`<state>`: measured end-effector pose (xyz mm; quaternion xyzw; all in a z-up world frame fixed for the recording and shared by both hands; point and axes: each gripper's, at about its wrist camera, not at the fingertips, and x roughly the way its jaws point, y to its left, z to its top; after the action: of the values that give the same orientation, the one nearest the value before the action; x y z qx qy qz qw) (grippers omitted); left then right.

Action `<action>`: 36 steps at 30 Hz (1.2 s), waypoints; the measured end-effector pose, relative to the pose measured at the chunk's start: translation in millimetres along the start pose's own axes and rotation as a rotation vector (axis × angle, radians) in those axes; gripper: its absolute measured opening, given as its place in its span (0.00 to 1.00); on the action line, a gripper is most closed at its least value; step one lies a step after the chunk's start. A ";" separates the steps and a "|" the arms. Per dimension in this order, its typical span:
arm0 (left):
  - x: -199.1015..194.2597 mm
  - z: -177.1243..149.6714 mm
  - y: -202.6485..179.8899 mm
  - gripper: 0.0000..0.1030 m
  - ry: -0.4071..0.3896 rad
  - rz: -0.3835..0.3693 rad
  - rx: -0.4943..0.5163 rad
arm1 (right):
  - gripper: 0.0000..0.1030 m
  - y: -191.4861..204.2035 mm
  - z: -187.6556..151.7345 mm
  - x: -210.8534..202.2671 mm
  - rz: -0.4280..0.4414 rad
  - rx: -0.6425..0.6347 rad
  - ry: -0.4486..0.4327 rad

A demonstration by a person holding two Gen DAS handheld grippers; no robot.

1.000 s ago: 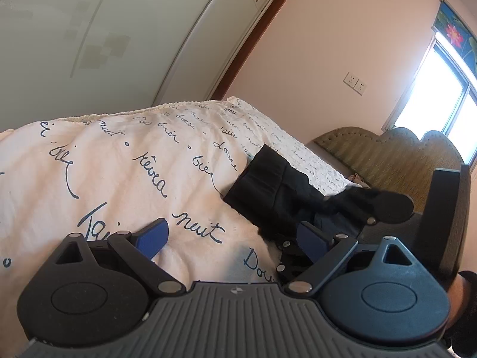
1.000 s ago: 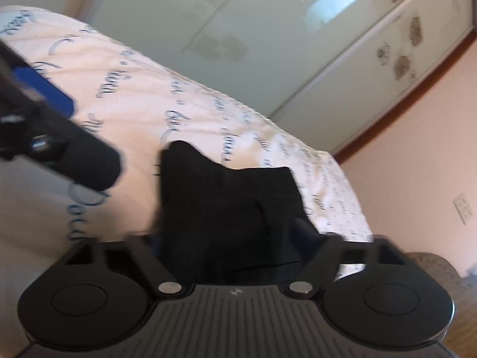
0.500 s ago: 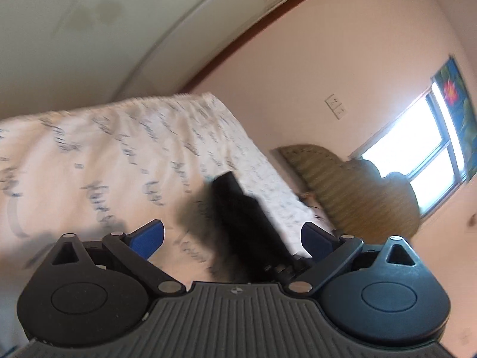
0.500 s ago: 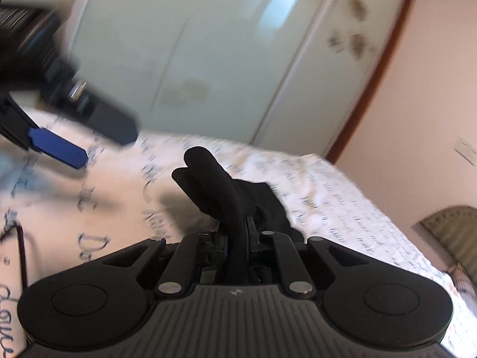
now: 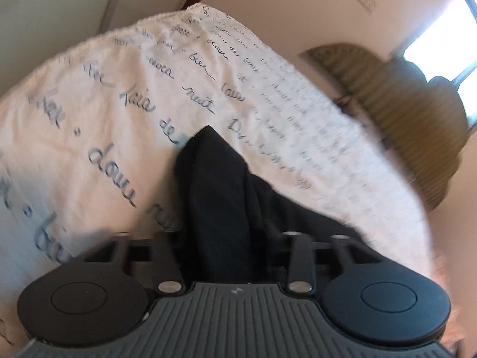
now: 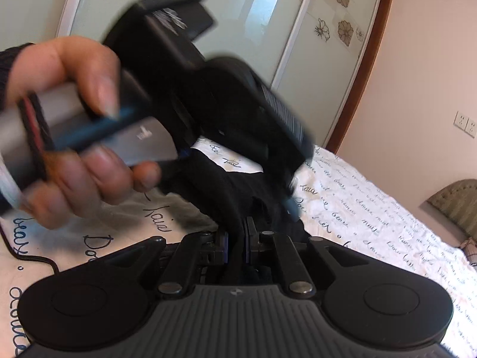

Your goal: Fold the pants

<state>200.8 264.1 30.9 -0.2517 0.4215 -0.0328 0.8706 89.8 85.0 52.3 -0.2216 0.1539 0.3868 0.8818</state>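
Observation:
The black pants (image 5: 217, 185) lie bunched on a white bedspread with blue script (image 5: 98, 125). My left gripper (image 5: 226, 247) is shut on a fold of the pants, the cloth hiding its fingertips. My right gripper (image 6: 235, 246) is shut on another part of the pants (image 6: 226, 191), its blue pads pressed to the cloth. In the right wrist view the hand holding the left gripper (image 6: 184, 95) fills the upper left, close above the pants.
A mirrored wardrobe with flower decals (image 6: 268, 29) stands behind the bed. A pink wall with a socket (image 6: 465, 123), a striped padded headboard (image 5: 402, 113) and a bright window (image 5: 447, 29) lie to the right. A black cable (image 6: 35, 256) runs over the bedspread at the left.
My left gripper was open; it has closed on the pants. My right gripper stayed shut on them. The left hand has swung in close in front of the right camera.

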 end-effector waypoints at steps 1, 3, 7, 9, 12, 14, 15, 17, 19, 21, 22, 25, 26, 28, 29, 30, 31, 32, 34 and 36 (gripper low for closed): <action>1.2 -0.6 -0.5 0.31 -0.005 0.013 0.028 | 0.09 0.1 -0.7 1.1 0.002 0.004 0.015; 1.6 -4.7 -4.0 0.28 -0.014 0.036 0.083 | 0.12 -2.1 -1.9 2.1 0.010 0.025 0.036; 0.2 -8.2 -5.5 0.28 -0.019 0.064 0.112 | 0.71 -12.8 -3.8 -12.2 -0.028 0.120 0.045; -1.1 -9.2 -7.1 0.27 -0.022 0.074 0.123 | 0.87 -30.2 -7.9 -29.8 0.004 0.221 0.028; -5.0 -9.7 -15.5 0.25 -0.035 0.097 0.147 | 0.87 -69.1 -16.0 -56.1 0.098 0.439 0.027; -10.3 -11.5 -27.1 0.22 -0.055 0.119 0.184 | 0.87 -98.2 -26.0 -74.5 0.133 0.587 0.016; -13.7 -12.8 -33.3 0.21 -0.068 0.130 0.208 | 0.87 -112.7 -32.2 -82.7 0.143 0.655 0.012; -21.9 -15.3 -47.7 0.18 -0.100 0.149 0.252 | 0.87 -141.9 -48.6 -95.5 0.162 0.807 0.020; -33.5 -20.6 -68.4 0.17 -0.141 0.151 0.309 | 0.87 -172.2 -72.6 -105.5 0.201 0.999 0.023; -43.5 -26.2 -90.6 0.16 -0.166 0.137 0.355 | 0.87 -198.8 -101.9 -114.0 0.272 1.206 -0.002; -47.8 -30.9 -105.2 0.16 -0.175 0.125 0.383 | 0.88 -207.8 -117.6 -119.3 0.311 1.299 -0.011; -50.9 -49.7 -150.5 0.16 -0.164 0.064 0.469 | 0.88 -234.1 -159.2 -127.4 0.420 1.509 -0.027; -48.7 -59.5 -166.7 0.16 -0.155 0.048 0.499 | 0.88 -240.2 -168.9 -126.7 0.437 1.559 -0.032; -38.7 -84.9 -197.3 0.15 -0.132 0.016 0.562 | 0.89 -249.4 -187.9 -129.8 0.460 1.612 -0.038; -30.6 -97.9 -209.7 0.15 -0.115 0.001 0.582 | 0.89 -252.0 -194.6 -131.6 0.454 1.626 -0.031; -21.4 -110.1 -220.6 0.15 -0.093 -0.009 0.601 | 0.89 -252.1 -199.9 -133.0 0.449 1.632 -0.016; -10.9 -122.5 -229.9 0.15 -0.068 -0.017 0.619 | 0.94 -253.8 -206.5 -132.9 0.455 1.639 0.007; -1.5 -133.3 -238.6 0.15 -0.042 -0.026 0.634 | 0.93 -255.6 -210.2 -131.5 0.464 1.645 0.026; 17.9 -155.2 -251.1 0.16 0.001 -0.018 0.681 | 0.93 -258.2 -213.3 -128.9 0.487 1.635 0.031; 30.7 -172.9 -259.6 0.22 0.014 0.004 0.756 | 0.94 -261.2 -215.9 -125.6 0.496 1.645 0.029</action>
<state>131.0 -41.3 40.3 0.0886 0.3863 -0.1860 0.8991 182.2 -259.6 -5.5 0.5232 0.4406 0.3310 0.6500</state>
